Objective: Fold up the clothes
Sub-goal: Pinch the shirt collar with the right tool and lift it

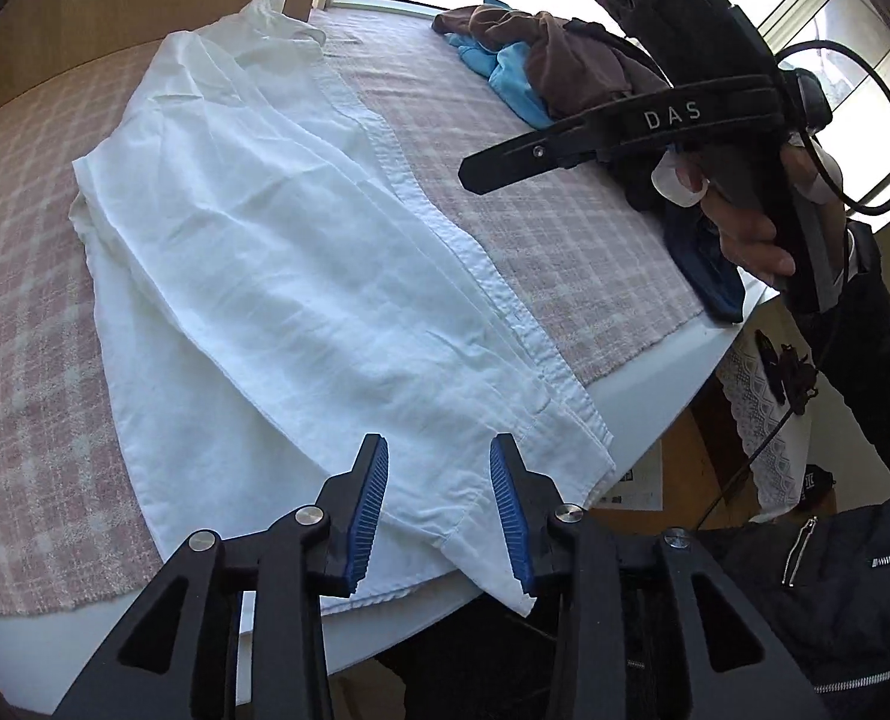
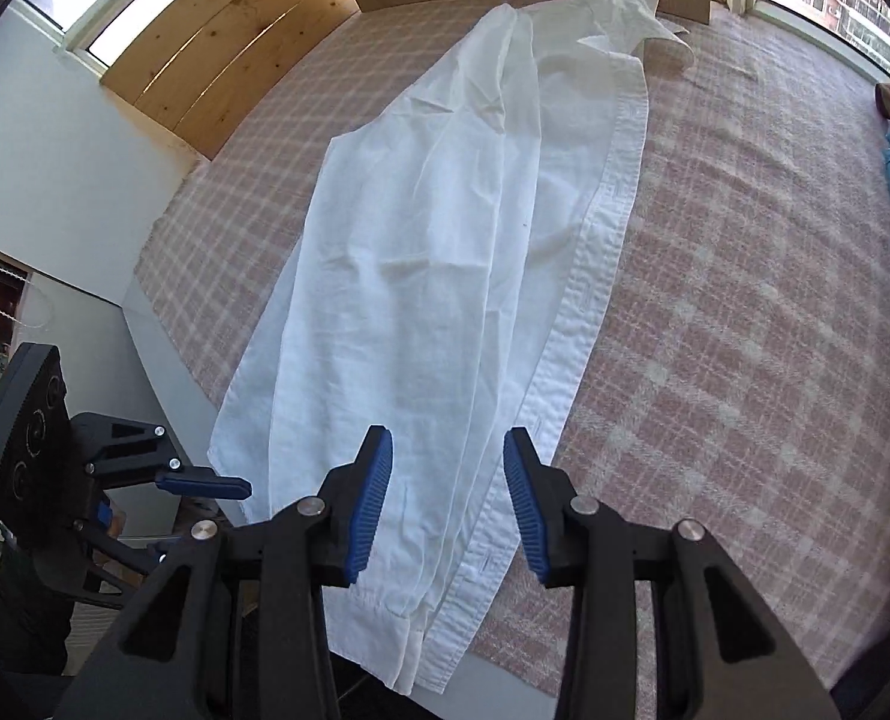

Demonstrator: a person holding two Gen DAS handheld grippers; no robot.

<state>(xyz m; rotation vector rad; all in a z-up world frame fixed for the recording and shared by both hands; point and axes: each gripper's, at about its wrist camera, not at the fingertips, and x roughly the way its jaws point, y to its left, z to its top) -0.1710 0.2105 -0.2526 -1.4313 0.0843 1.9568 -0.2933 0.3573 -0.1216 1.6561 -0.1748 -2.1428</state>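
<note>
- While both tongs hang at the table's near edge, count is: one white shirt point(image 2: 445, 252), two grippers, one clothes pile point(image 1: 553, 66).
- Shirt lies lengthwise on the pink plaid cloth point(image 2: 745, 330), collar at 12 o'clock, hem at 6 spilling over the edge.
- Left gripper point(image 1: 439, 510): blue pads spread, over the hem corner, pinching nothing.
- Right gripper point(image 2: 448, 504): pads spread, over the hem, nothing pinched.
- Pile at 1 o'clock in the left view: brown and blue pieces, number unclear, partly hidden behind the right gripper's body.
- Shirt sleeves not distinguishable, apparently folded in.
</note>
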